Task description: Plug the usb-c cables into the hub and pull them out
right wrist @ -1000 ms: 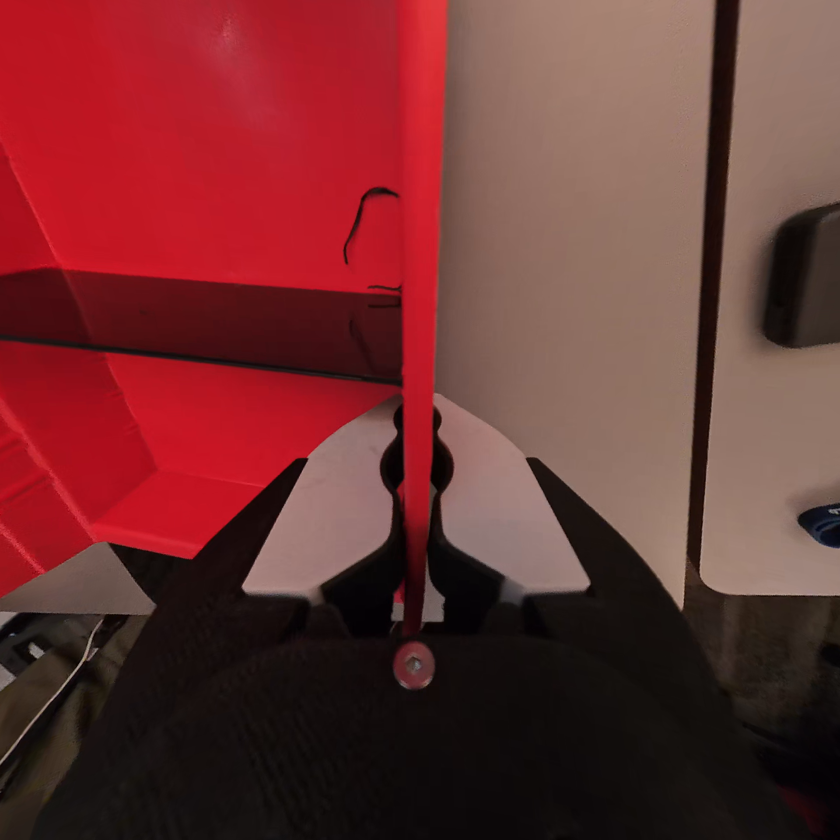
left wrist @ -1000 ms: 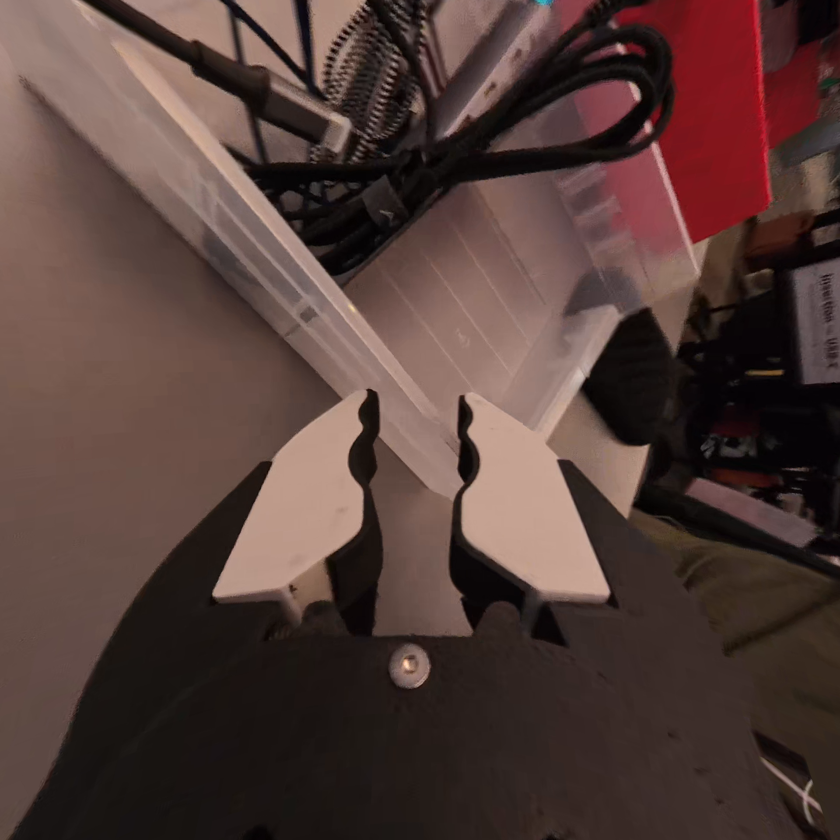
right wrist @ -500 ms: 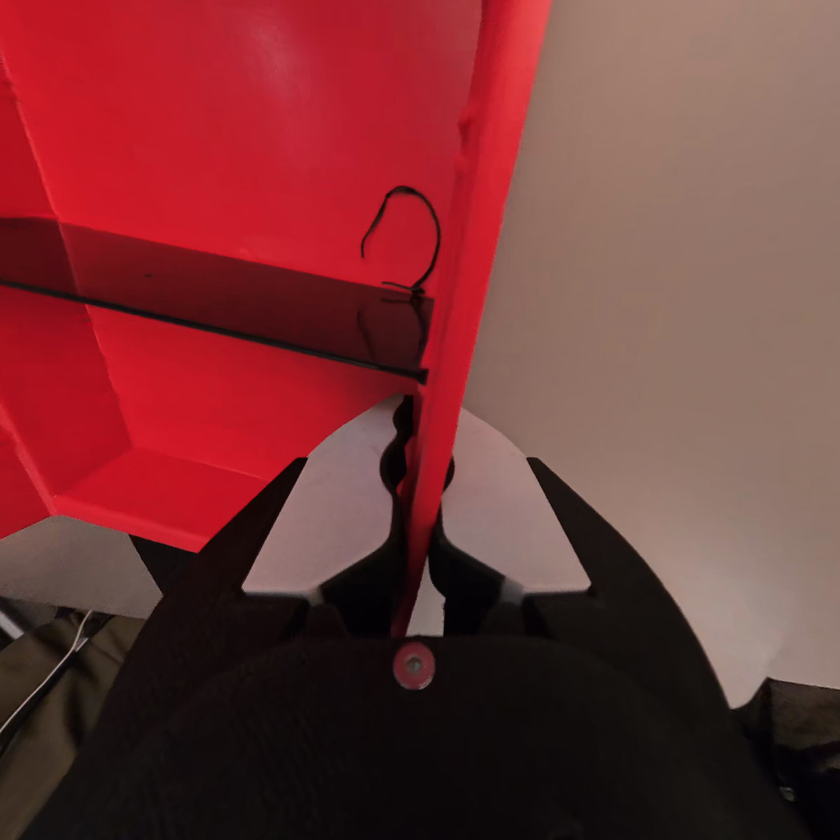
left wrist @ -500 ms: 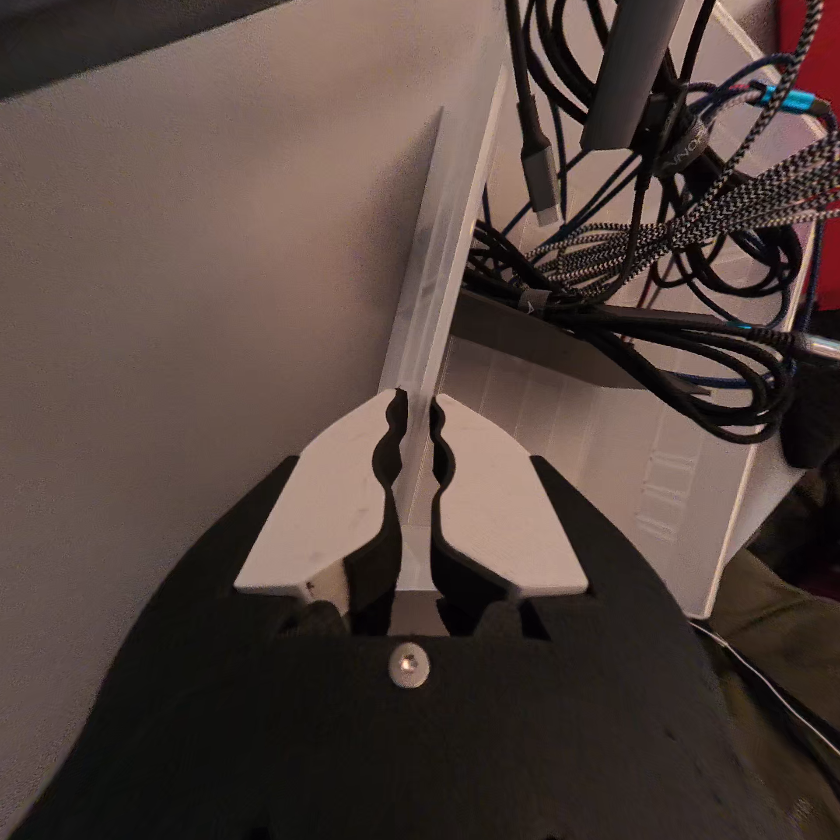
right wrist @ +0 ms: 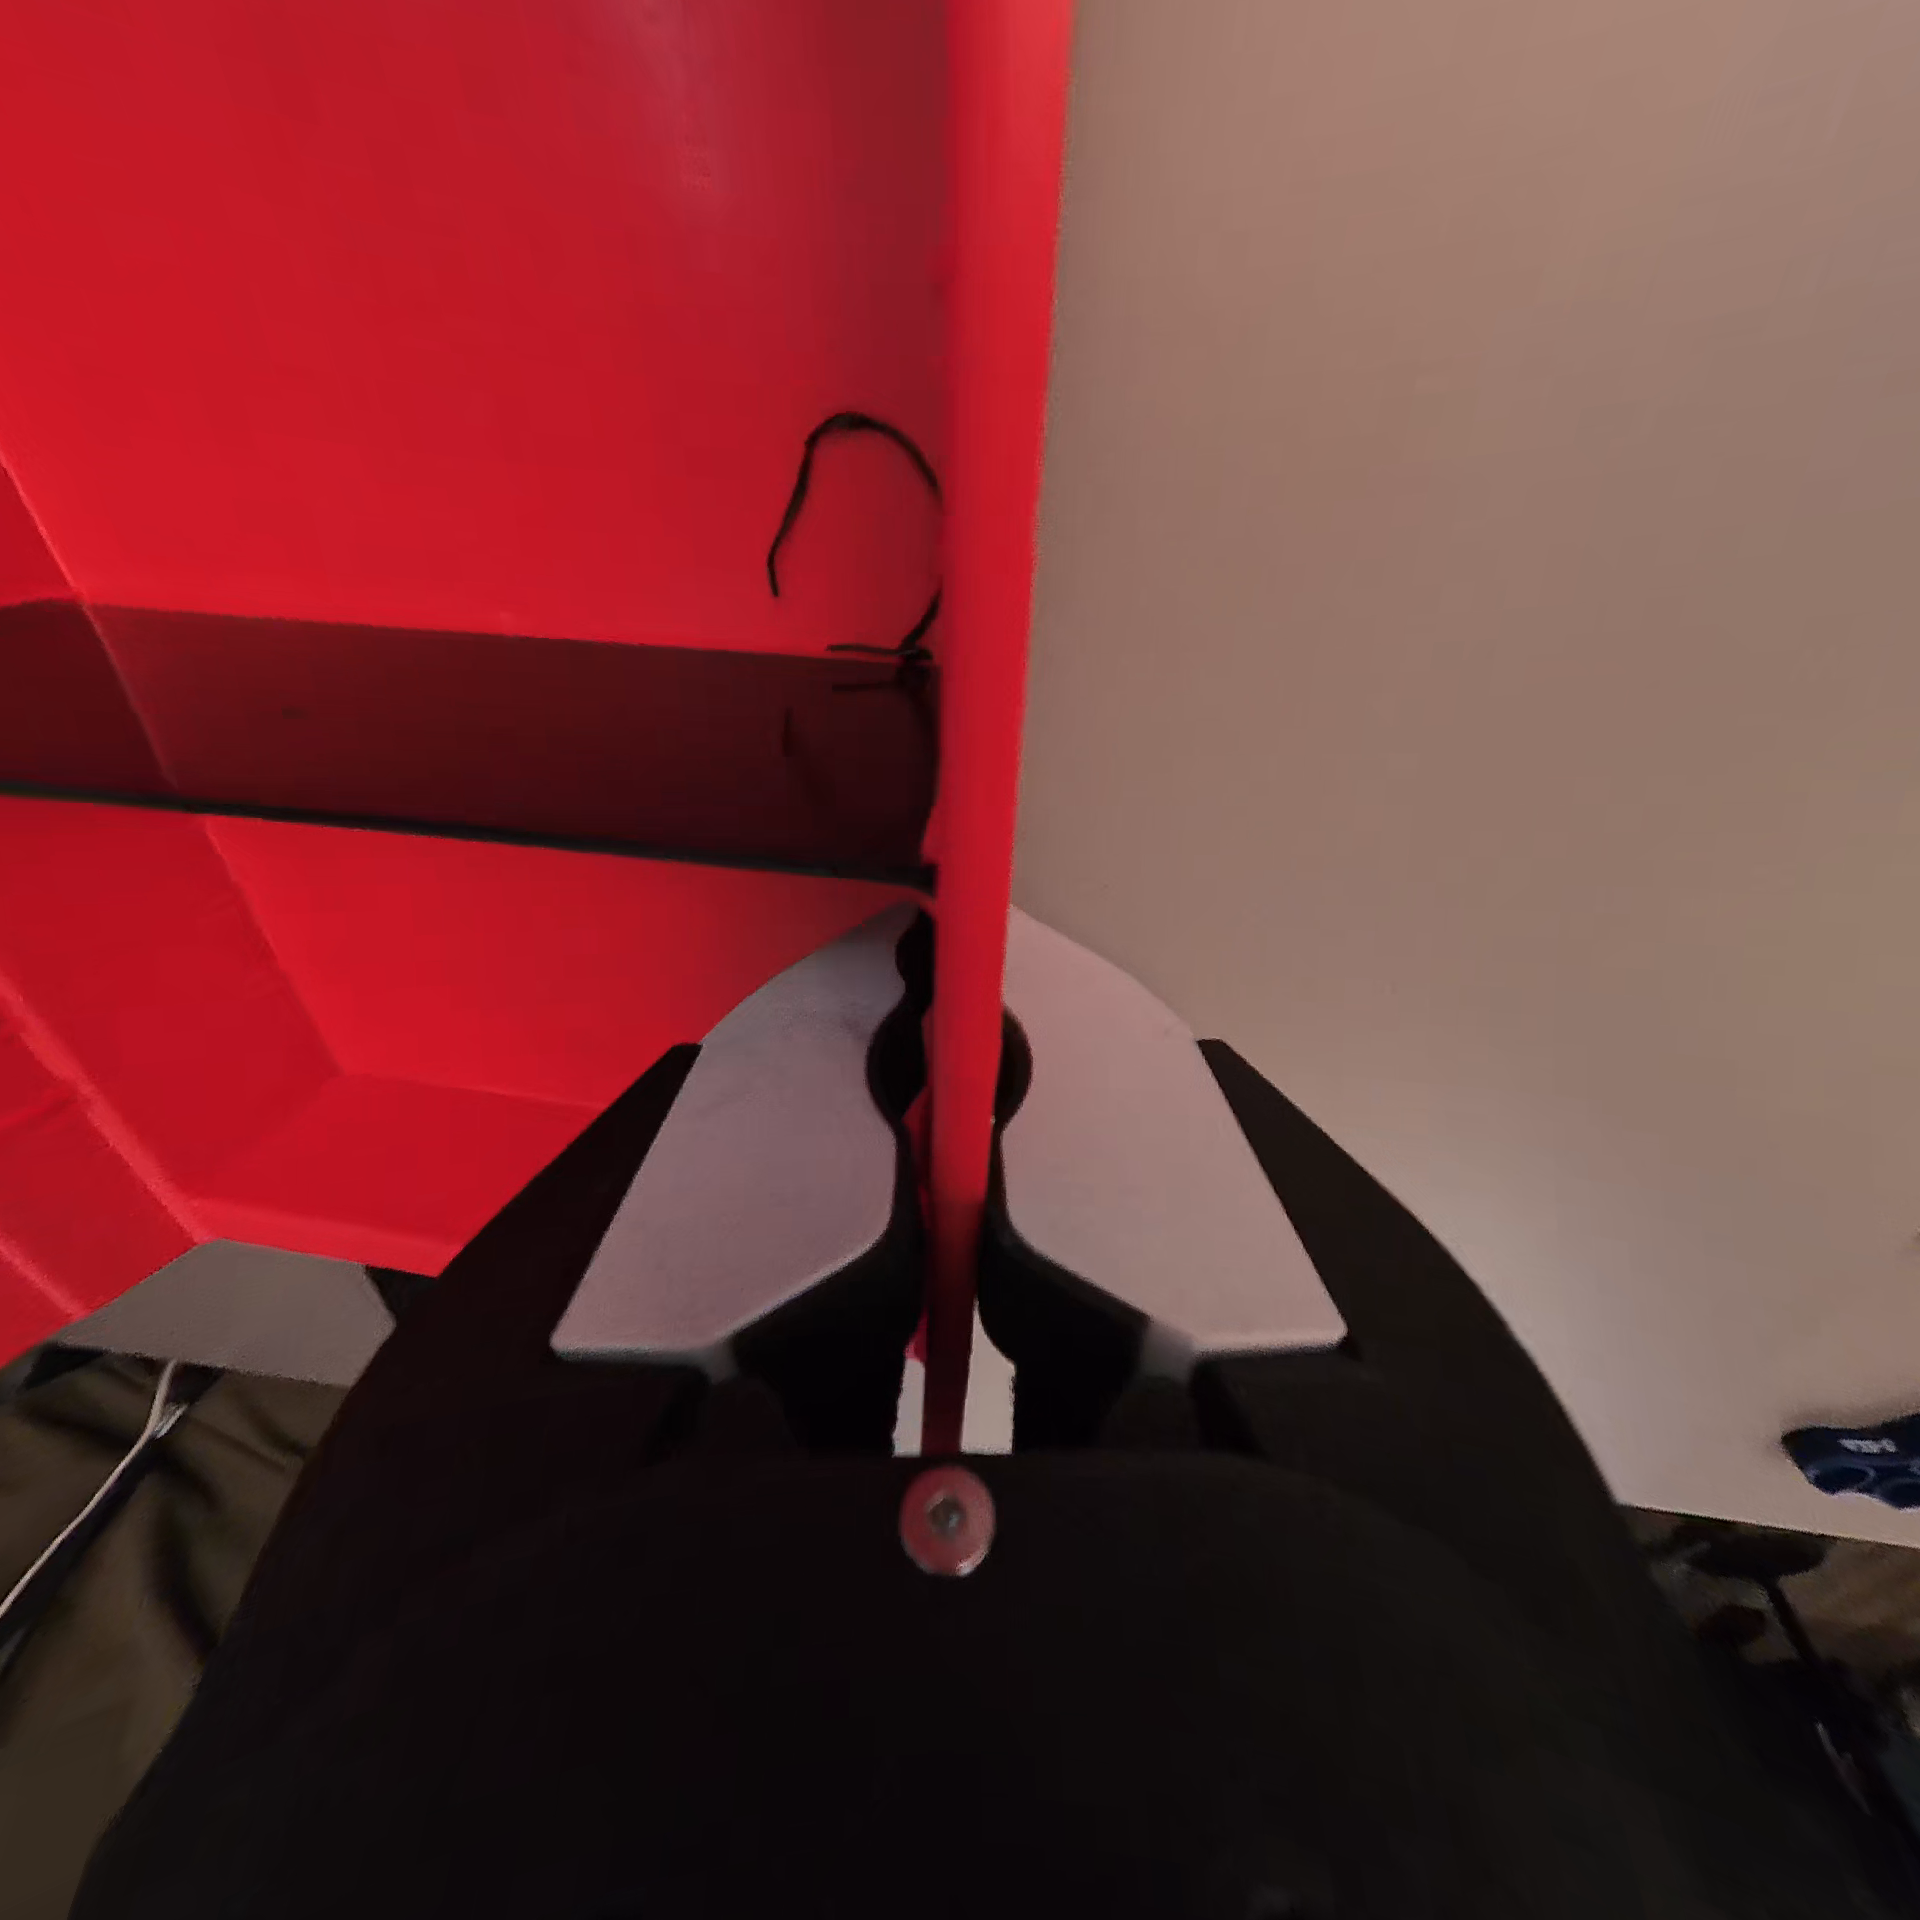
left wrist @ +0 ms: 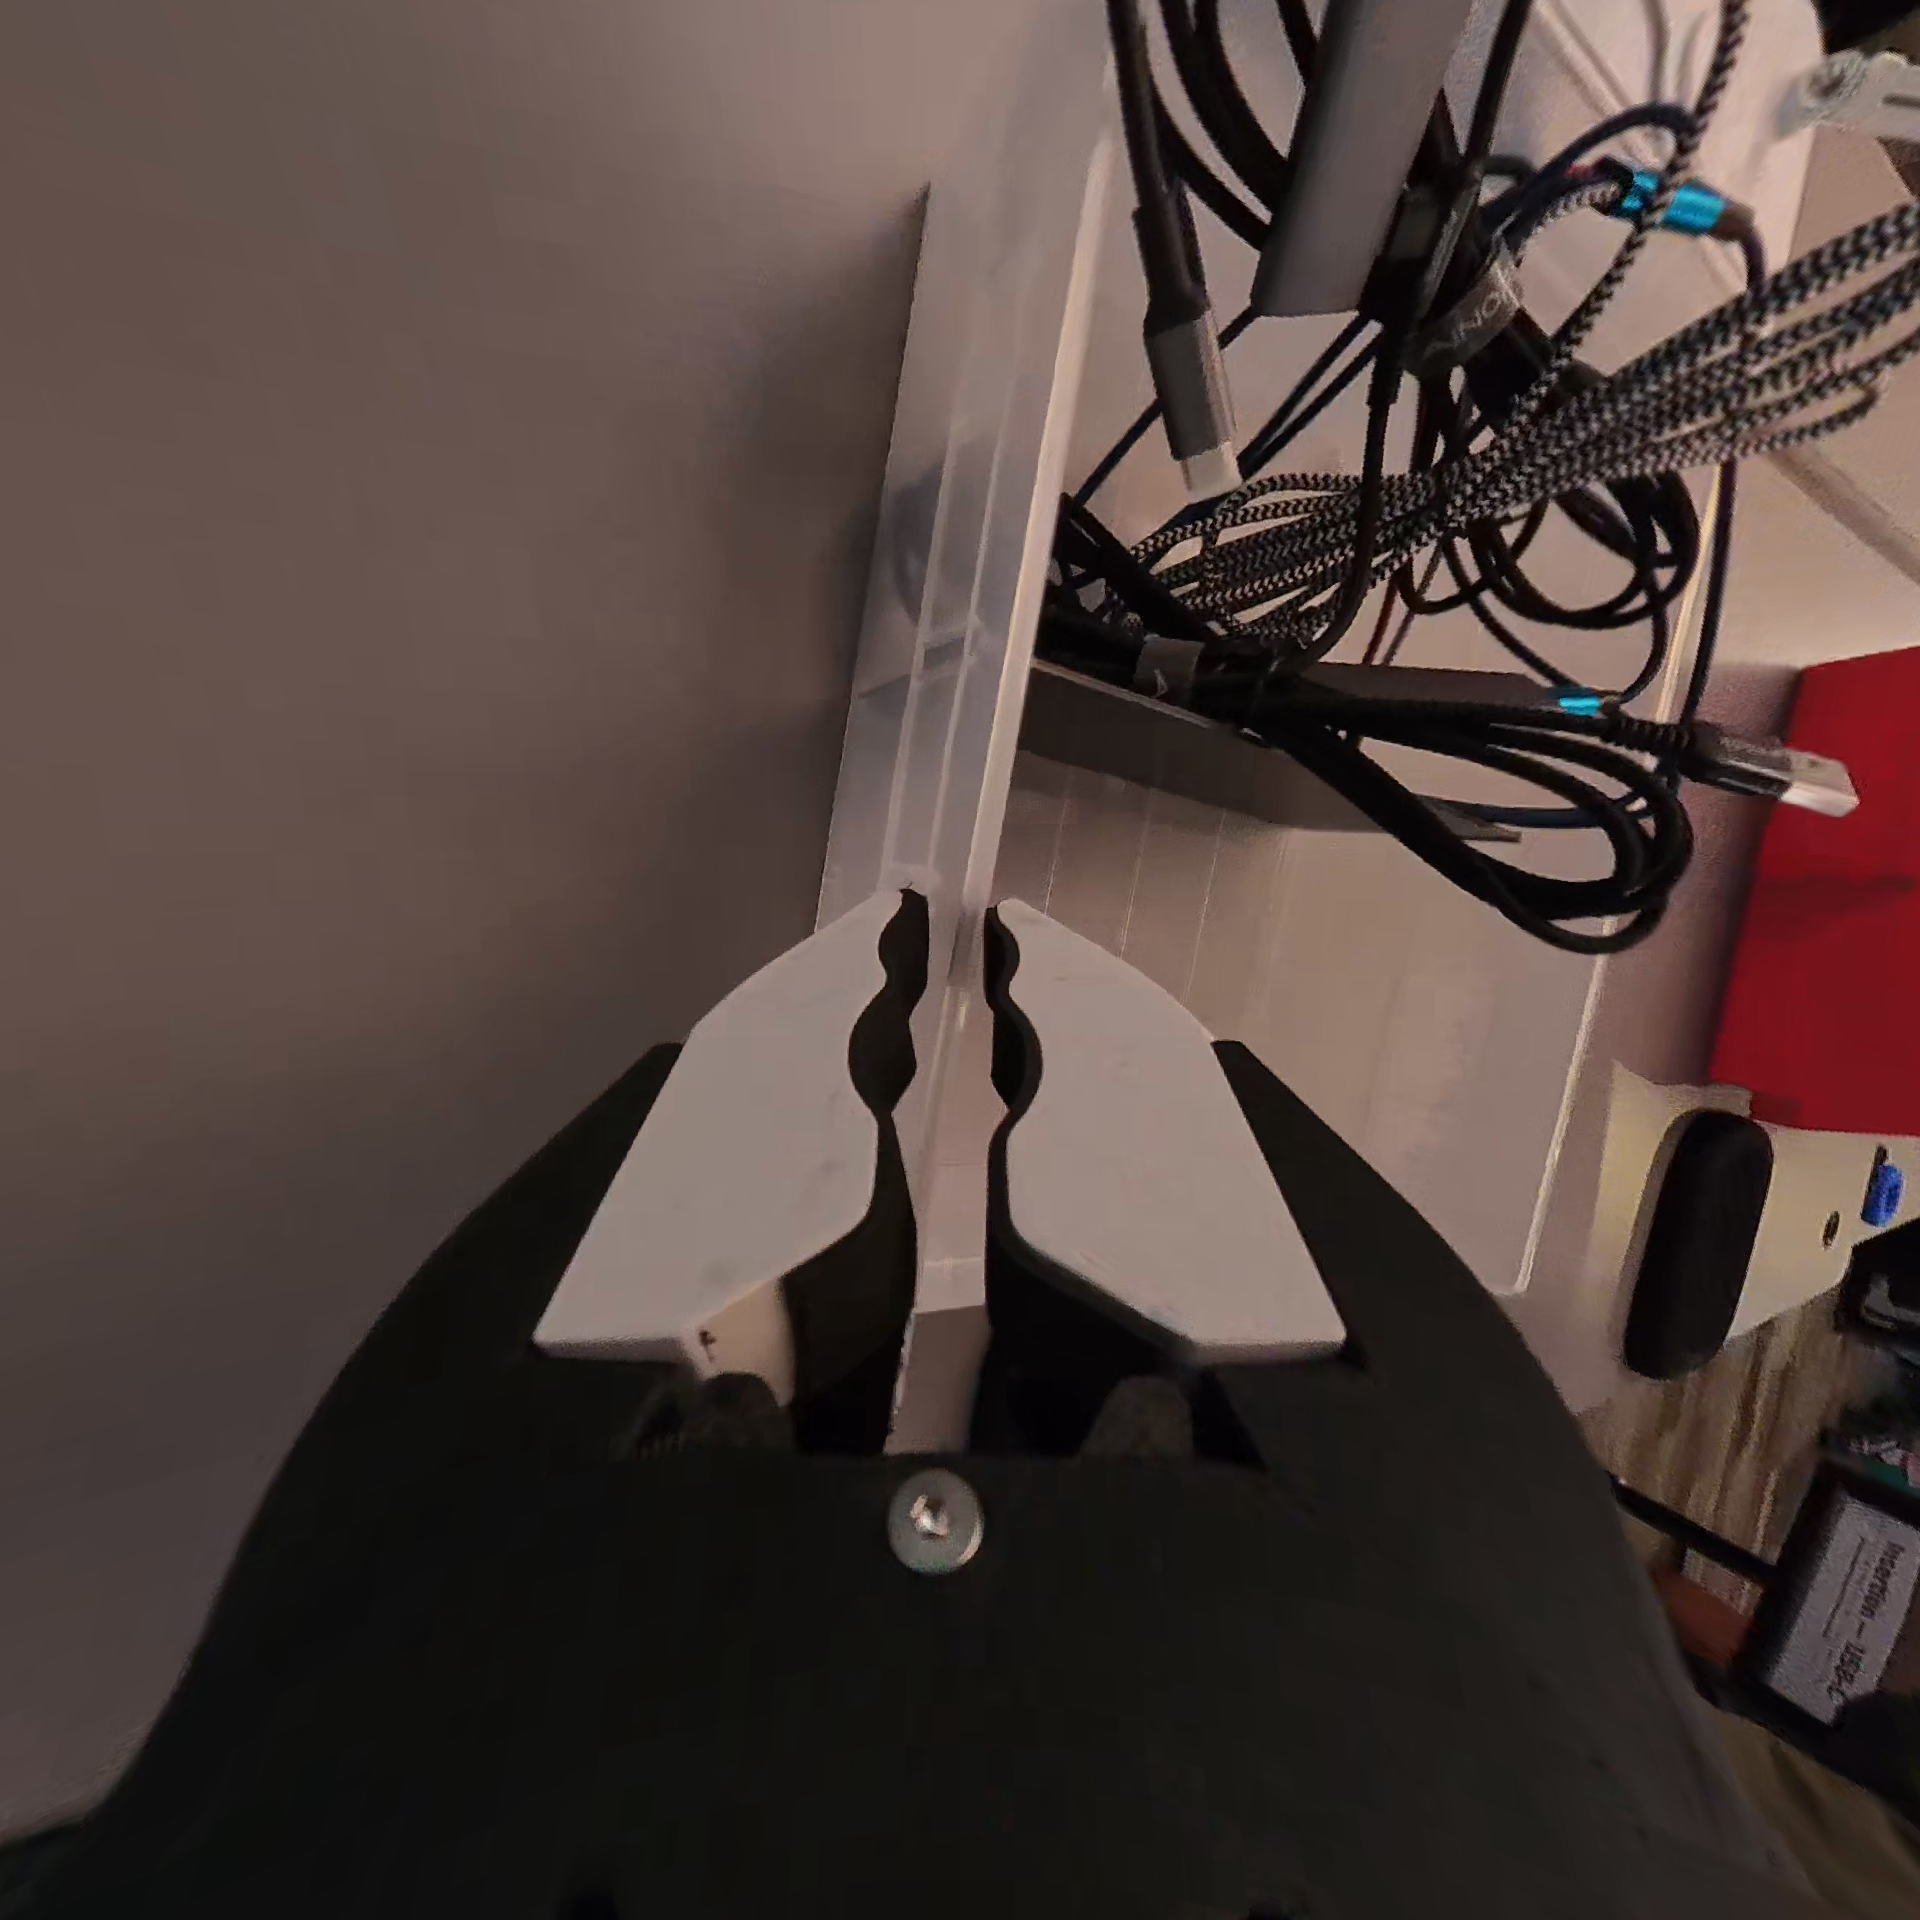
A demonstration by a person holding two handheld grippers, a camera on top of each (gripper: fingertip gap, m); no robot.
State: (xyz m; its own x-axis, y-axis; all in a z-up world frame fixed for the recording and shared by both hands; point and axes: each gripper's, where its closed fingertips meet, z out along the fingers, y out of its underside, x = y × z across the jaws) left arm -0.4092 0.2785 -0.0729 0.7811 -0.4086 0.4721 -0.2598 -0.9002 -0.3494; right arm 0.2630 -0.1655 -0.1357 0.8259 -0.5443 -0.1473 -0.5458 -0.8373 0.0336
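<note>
Left hand-held gripper (left wrist: 954,914): jaws closed on the rim of a clear bin (left wrist: 1351,1039), the wall running from between the fingers toward 12 o'clock. Inside the bin, at 1 to 2 o'clock from the fingertips, lies a tangle of cables (left wrist: 1455,582), black and braided, some with blue collars. One grey plug (left wrist: 1195,416) hangs tip-down near the rim. A grey hub (left wrist: 1340,156) shows at 1 o'clock among the cables; whether any cable is seated in it cannot be determined. Pale surface (left wrist: 416,520) lies at 9 to 11 o'clock.

Right hand-held gripper (right wrist: 961,925): jaws clamped on the edge wall of a red bin (right wrist: 468,312), the wall running toward 12 o'clock. A black divider (right wrist: 468,717) crosses the bin at 10 o'clock. A thin black tie (right wrist: 852,488) sits by the wall above it.
</note>
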